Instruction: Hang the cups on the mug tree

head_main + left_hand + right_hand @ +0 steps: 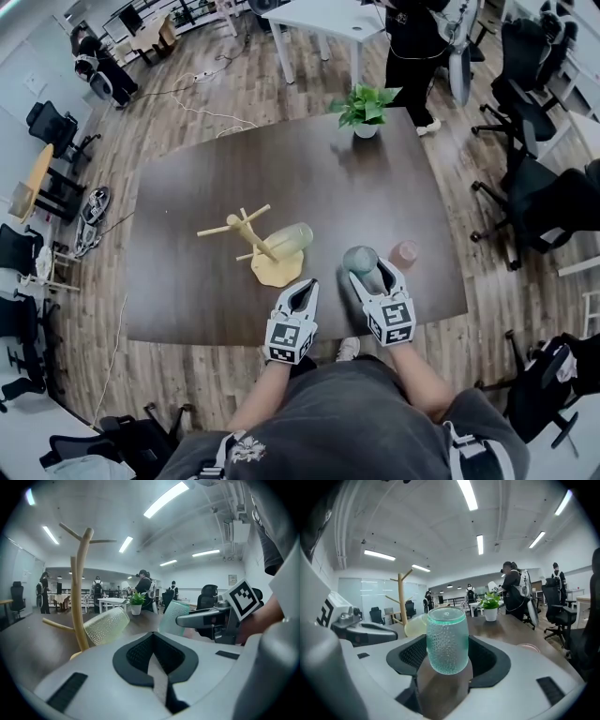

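On mug tree (255, 234): yellow cup (291, 238), apparently hung. Clamped in right hand-held gripper (373, 274): teal cup (447, 639). Left hand-held gripper (305, 286) closed, empty. Pending on table (187, 281): pink cup (405, 252).

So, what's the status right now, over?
Right hand-held gripper shut on teal cup. Left hand-held gripper shut, empty. Mug tree holds yellow cup. Nothing between.

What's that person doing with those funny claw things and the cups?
A person at a dark table holds a gripper in each hand and is hanging cups on a wooden mug tree. The right gripper is clamped on a teal cup. The left gripper is shut and empty, near the tree. A yellow-green cup seems to hang on a peg, and a pink cup sits on the table.
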A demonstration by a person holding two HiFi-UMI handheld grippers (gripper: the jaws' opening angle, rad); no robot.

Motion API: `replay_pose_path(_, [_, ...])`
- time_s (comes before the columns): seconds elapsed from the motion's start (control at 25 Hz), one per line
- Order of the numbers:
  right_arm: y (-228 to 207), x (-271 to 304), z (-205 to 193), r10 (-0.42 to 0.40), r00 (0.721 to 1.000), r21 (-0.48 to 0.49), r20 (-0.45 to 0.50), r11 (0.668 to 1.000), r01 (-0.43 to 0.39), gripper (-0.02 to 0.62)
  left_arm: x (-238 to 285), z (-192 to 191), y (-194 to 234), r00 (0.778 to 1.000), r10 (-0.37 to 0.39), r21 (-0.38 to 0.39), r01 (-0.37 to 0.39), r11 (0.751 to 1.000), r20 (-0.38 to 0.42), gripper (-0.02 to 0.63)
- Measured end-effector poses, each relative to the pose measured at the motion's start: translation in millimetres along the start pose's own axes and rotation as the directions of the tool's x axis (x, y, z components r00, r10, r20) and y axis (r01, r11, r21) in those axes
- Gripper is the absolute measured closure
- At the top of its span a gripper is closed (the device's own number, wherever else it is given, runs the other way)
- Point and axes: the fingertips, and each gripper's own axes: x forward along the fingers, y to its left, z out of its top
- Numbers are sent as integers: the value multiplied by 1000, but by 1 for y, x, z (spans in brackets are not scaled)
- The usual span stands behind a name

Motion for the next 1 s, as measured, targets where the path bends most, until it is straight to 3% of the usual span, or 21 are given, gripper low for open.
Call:
replay_pose_path(0.24, [13, -15, 45, 63, 991, 141, 117, 987, -79, 299, -15, 8, 7, 998, 59, -1, -59, 998, 28, 601])
replay_pose_path(0.56, [43, -15, 106, 149, 955, 200, 257, 958, -204, 299, -51, 45, 37, 980, 150, 9, -152, 988, 128, 601])
replay_pose_path(0.72, [59, -12, 135, 203, 928, 170, 312, 949, -265, 301, -60, 51, 36, 978, 156, 56, -165, 985, 136, 601])
replay_pose_path(1.0, [92, 2, 184, 299, 865, 97, 402, 926, -365, 299, -84, 51, 53, 968, 206, 35, -213, 976, 146, 601])
